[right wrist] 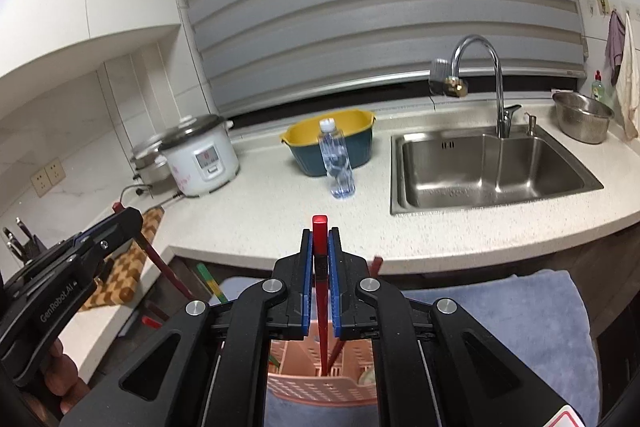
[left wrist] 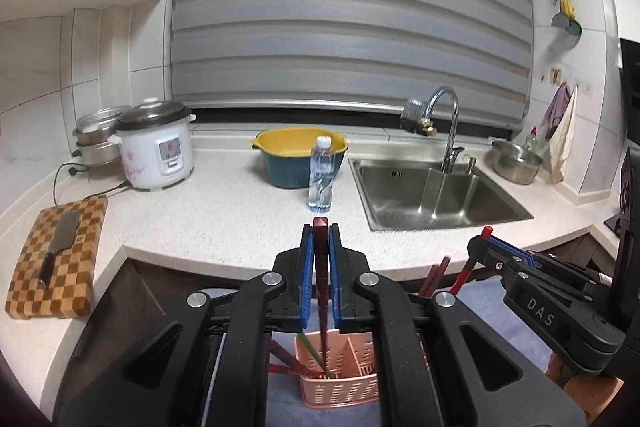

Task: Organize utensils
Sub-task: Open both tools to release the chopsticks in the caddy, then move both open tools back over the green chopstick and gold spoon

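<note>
My left gripper (left wrist: pixel 320 231) is shut on a dark red chopstick (left wrist: pixel 321 267) that stands upright, its lower end inside a pink slotted utensil basket (left wrist: pixel 340 389). My right gripper (right wrist: pixel 320 235) is shut on a bright red chopstick (right wrist: pixel 320 267), also upright, its lower end in the same basket (right wrist: pixel 320 385). Other red and green chopsticks (left wrist: pixel 316 359) lean in the basket. The right gripper shows at the right of the left wrist view (left wrist: pixel 486 237); the left gripper shows at the left of the right wrist view (right wrist: pixel 116 223). The basket sits on a blue cloth (right wrist: pixel 500 315).
Behind is a white counter (left wrist: pixel 224 219) with a checkered cutting board and cleaver (left wrist: pixel 56 259), a rice cooker (left wrist: pixel 156 147), a yellow-and-teal basin (left wrist: pixel 298 159), a water bottle (left wrist: pixel 321 175), a steel sink (left wrist: pixel 436 195) with tap, and a metal bowl (left wrist: pixel 516 157).
</note>
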`<state>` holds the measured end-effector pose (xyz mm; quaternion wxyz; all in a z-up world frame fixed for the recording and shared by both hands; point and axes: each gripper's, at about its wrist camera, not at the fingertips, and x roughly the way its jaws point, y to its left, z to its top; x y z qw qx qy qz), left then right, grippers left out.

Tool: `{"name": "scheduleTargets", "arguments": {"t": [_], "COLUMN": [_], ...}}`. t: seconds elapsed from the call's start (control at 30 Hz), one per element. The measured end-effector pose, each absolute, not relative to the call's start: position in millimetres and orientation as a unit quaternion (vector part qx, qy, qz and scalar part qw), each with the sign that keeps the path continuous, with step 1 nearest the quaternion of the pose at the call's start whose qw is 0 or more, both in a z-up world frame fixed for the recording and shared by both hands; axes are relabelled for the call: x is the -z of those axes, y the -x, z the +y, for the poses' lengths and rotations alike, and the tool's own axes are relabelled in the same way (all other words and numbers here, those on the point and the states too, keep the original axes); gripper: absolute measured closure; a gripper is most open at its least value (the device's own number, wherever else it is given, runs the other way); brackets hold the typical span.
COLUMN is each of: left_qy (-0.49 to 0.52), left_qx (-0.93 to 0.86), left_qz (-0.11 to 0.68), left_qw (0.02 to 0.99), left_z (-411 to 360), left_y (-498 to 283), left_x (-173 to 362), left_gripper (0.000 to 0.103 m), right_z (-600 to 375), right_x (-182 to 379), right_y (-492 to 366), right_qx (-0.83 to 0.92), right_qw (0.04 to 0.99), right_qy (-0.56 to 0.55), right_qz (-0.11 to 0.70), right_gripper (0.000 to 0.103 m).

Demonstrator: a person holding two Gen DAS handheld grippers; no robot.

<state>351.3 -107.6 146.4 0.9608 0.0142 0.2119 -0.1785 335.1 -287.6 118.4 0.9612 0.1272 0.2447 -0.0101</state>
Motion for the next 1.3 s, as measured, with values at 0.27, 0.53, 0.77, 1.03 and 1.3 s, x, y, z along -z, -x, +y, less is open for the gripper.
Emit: {"name": "scheduleTargets", "arguments": {"t": [0.27, 0.53, 0.77, 1.03, 1.3], "left_qy": [-0.024, -0.037, -0.044, -0.057, -0.055], "left_qx": [0.162, 0.147, 0.140, 0.143, 0.142], "left_qz": [0.195, 0.193, 0.216, 0.248, 0.292], "left_qw": [0.967, 0.969, 0.965, 0.956, 0.944], "left_z": [-109, -104, -91, -85, -75], "left_y": [-337, -309, -263, -210, -173], "left_x": [-145, -152, -149, -127, -92], "left_gripper": [0.064, 0.049, 0.042, 0.040, 0.039], "right_z": [-290, -281, -276, -261, -243], "right_x": [-117, -136, -134, -106, -67], "right_y": [-325, -282, -230, -171, -117], "right_qx": [0.024, 0.024, 0.023, 0.024, 0.030], "right_qw": [0.962, 0.970, 0.967, 0.958, 0.946], "right_qy": [-0.122, -0.098, -0.111, -0.107, -0.073], "right_qz": [0.242, 0.223, 0.229, 0.267, 0.314], "right_gripper": [0.069, 0.061, 0.056, 0.055, 0.055]}}
